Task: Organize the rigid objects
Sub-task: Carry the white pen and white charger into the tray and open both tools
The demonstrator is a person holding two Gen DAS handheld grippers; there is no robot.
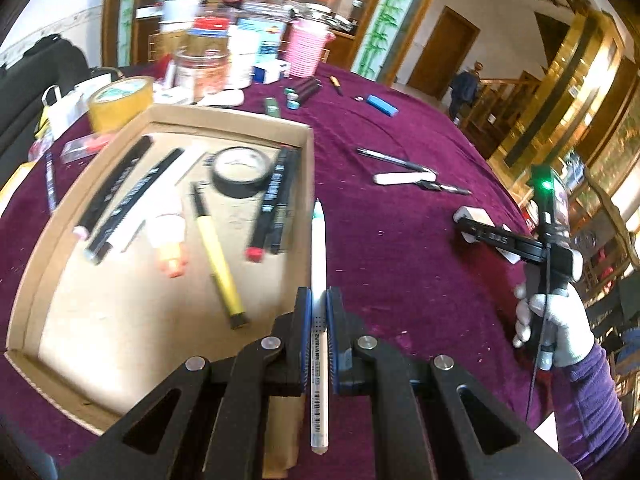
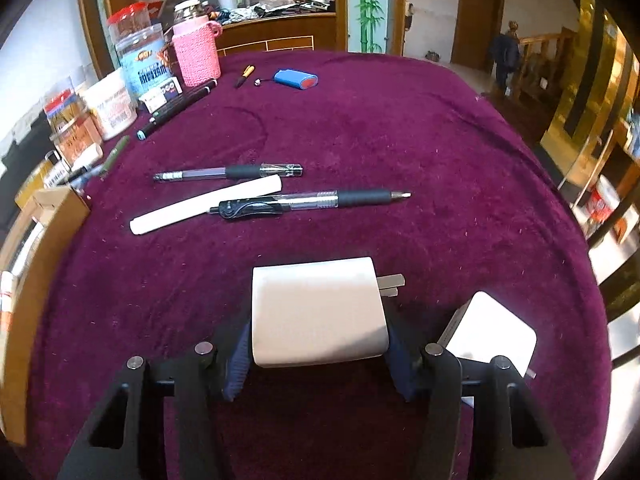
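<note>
My left gripper (image 1: pixel 319 312) pinches a slim white pen (image 1: pixel 319 280) at lower centre, beside the shallow cardboard tray (image 1: pixel 310 168). My right gripper (image 2: pixel 318 350) clamps a white plug adapter (image 2: pixel 316 312); its base is hidden.

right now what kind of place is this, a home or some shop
Hard to say for sure: probably a large home or guesthouse hall. A big table under a purple velvet cloth, a wooden staircase railing, and a counter behind a wood-framed opening cluttered with household jars suggest it.
</note>
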